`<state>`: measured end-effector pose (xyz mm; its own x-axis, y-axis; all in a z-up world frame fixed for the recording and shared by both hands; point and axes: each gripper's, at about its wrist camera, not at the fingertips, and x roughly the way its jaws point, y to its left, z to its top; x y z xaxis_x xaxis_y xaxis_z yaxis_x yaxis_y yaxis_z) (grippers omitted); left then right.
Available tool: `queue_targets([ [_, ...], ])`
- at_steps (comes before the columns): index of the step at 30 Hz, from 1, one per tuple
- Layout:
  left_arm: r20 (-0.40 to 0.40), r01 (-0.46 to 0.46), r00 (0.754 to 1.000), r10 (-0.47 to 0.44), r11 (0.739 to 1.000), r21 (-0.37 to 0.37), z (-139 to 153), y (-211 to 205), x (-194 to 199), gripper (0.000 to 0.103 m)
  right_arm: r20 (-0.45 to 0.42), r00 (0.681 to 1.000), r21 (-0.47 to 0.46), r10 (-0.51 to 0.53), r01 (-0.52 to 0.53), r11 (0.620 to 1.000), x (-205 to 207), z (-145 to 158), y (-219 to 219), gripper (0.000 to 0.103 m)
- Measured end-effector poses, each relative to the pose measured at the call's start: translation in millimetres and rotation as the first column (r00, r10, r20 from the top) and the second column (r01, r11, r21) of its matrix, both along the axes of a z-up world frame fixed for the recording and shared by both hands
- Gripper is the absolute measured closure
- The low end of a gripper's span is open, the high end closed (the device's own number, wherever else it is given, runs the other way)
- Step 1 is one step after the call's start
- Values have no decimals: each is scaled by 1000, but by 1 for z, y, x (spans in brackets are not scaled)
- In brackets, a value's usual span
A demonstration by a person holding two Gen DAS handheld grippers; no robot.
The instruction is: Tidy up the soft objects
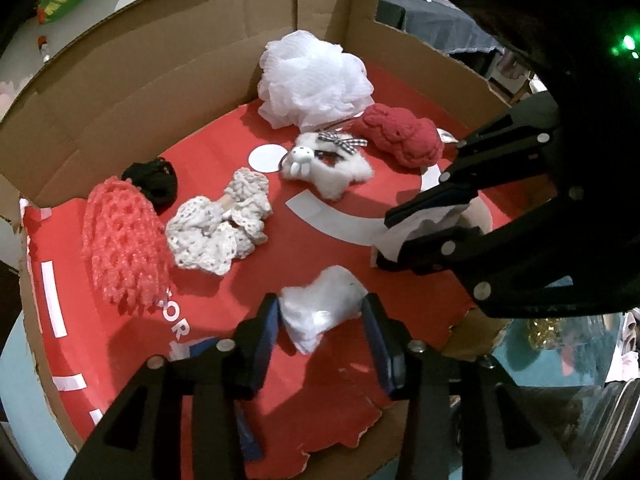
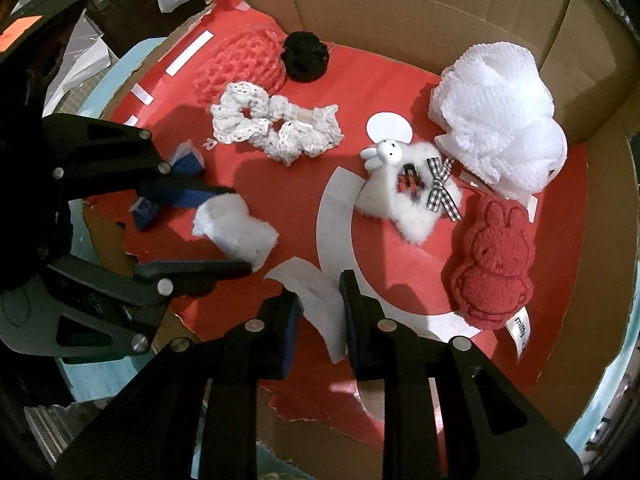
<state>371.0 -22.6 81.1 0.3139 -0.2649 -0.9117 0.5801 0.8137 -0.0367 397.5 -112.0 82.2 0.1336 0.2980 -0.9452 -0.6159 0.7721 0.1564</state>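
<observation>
Soft items lie on the red floor of a cardboard box [image 1: 140, 92]. A white cotton wad [image 1: 320, 312] sits between the open fingers of my left gripper [image 1: 320, 332]; it also shows in the right wrist view [image 2: 236, 228]. My right gripper [image 2: 320, 312] holds a thin white sheet [image 2: 316, 300] between its fingers; in the left wrist view it [image 1: 396, 236] comes in from the right. Further in lie a pink net sponge [image 1: 124, 244], white lace scrunchies [image 1: 220, 224], a black scrunchie [image 1: 156, 180], a white fluffy bunny clip [image 1: 324, 164], a red bunny plush [image 1: 400, 140] and a white bath pouf [image 1: 312, 80].
Cardboard walls [image 2: 400, 12] rise behind and to the side of the items. The torn front edge of the red liner [image 2: 320, 412] is near my grippers. A teal surface [image 2: 92, 376] lies under the box. A cluttered dark table [image 1: 440, 16] stands beyond it.
</observation>
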Motion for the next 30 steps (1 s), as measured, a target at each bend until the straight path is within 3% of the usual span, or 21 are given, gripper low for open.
queue_targets([
  [10, 47, -68, 996, 71, 996, -52, 25, 20, -14, 36, 21, 999, -13, -44, 44, 999, -4, 5, -4, 79],
  [11, 52, -74, 996, 77, 996, -57, 27, 22, -16, 36, 25, 998, -16, -53, 53, 998, -4, 6, -5, 74],
  [12, 56, -81, 995, 85, 995, -65, 30, 23, -19, 35, 28, 998, -16, -60, 61, 998, -4, 7, -6, 52],
  [14, 61, -92, 993, 97, 992, -81, 36, 24, -24, 30, 47, 996, -13, -69, 70, 997, -6, 11, -7, 21],
  [16, 76, -106, 991, 114, 989, -103, 42, 27, -31, 26, 104, 991, -16, -79, 81, 997, -11, 19, -8, 21],
  [21, 108, -171, 976, 189, 973, -156, 55, 33, -42, 15, 146, 981, -18, -126, 130, 991, -21, 38, -15, 21],
  [30, 164, -353, 912, 376, 923, -154, 57, 48, -48, 6, 239, 924, -27, -298, 313, 949, -50, 64, -35, 21],
])
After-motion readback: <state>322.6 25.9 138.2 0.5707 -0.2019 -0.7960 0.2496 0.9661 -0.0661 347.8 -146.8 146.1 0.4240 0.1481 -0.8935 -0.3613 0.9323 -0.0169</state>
